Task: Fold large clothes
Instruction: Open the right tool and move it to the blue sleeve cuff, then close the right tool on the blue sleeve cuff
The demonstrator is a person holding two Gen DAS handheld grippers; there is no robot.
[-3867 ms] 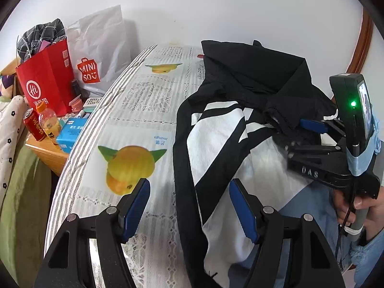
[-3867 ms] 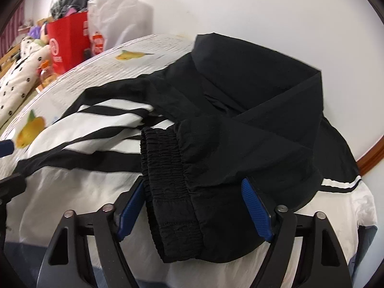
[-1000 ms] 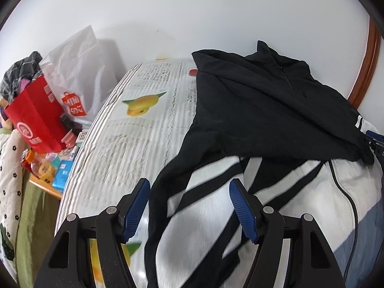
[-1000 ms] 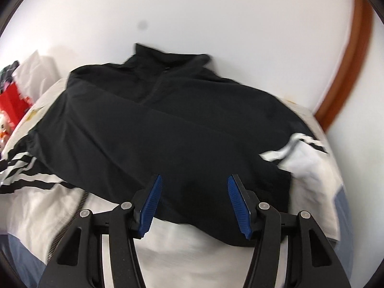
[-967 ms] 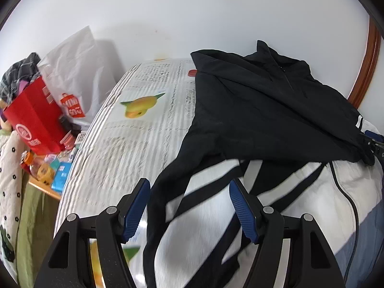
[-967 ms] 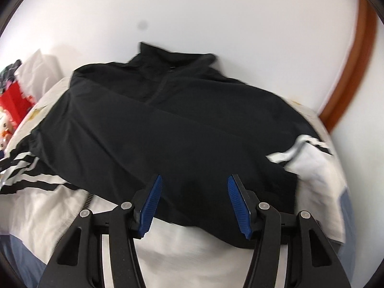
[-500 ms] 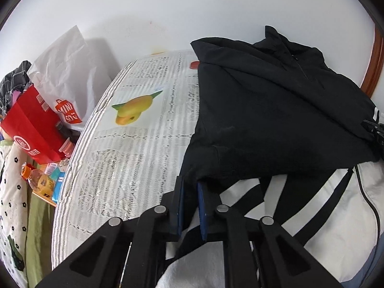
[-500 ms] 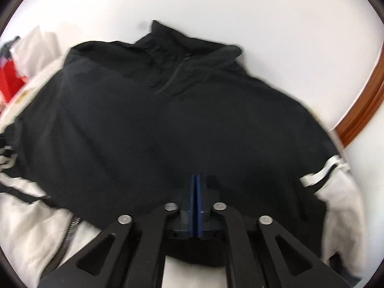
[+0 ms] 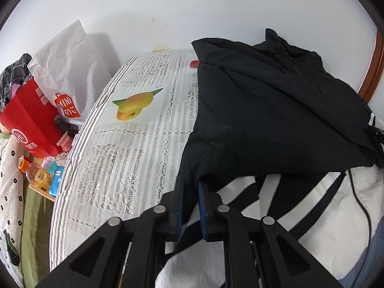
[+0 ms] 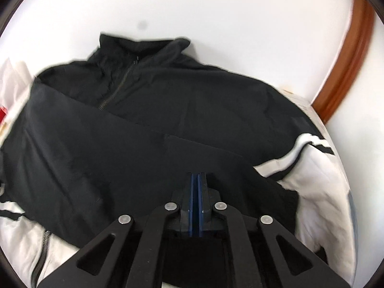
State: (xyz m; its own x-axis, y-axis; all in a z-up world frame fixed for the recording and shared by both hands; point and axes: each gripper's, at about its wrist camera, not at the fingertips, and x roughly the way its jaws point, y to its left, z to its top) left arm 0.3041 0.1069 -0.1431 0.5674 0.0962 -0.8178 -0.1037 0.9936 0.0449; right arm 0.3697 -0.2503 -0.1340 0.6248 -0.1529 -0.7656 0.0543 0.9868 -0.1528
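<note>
1. Black and white fabric fills the middle of it all: a jacket (image 9: 276,110) lies spread on the bed (image 9: 134,148), its black upper half and collar up near the white wall (image 9: 192,7).
2. The left gripper (image 9: 190,187) has its blue jaws squeezed onto a black fold at the jacket's left edge; cloth is bunched between them.
3. Those left jaws have just been closing, and the fabric is caught between them.
4. Over on the other side, the right gripper (image 10: 196,180) sits low on the black panel with its jaws nearly together, only a thin slit showing.
5. The right jaws snapped together and have just eased apart a touch; whether any cloth is pinched in that slit, I cannot tell, as the picture is blurred.
6. A white sleeve with black stripes (image 10: 309,158) lies off to the right of that gripper.
7. The bed cover is a lacy white print with a yellow fruit picture (image 9: 134,103), bare to the left of the jacket.
8. Beside the bed stand a red paper bag (image 9: 31,124) and a white shopping bag (image 9: 69,72), with a bottle (image 9: 36,172) just below them.
</note>
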